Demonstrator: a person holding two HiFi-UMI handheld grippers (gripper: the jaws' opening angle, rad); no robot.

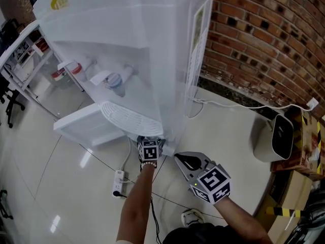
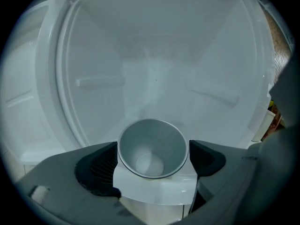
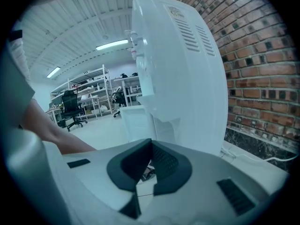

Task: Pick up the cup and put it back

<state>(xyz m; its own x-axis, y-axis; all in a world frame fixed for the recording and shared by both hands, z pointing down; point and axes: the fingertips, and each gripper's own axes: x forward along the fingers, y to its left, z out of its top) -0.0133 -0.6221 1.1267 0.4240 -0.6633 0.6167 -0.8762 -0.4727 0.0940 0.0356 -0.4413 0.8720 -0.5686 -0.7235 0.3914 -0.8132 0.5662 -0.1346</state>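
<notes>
The left gripper (image 1: 150, 149) reaches into the open compartment at the foot of the water dispenser (image 1: 152, 44), below its drip tray (image 1: 129, 118). Inside the dispenser's compartment the cup (image 2: 152, 149) stands upright, mouth toward the camera, on a white ledge. The jaws are spread wide, one dark pad just beside each side of the cup's rim, with no squeeze on it that I can see. The right gripper (image 3: 149, 165) hangs to the right of the dispenser's foot, jaws drawn together and empty. The compartment's door (image 1: 84, 125) stands open to the dispenser's left. A power strip (image 1: 118, 182) lies on the floor in front of the dispenser.
</notes>
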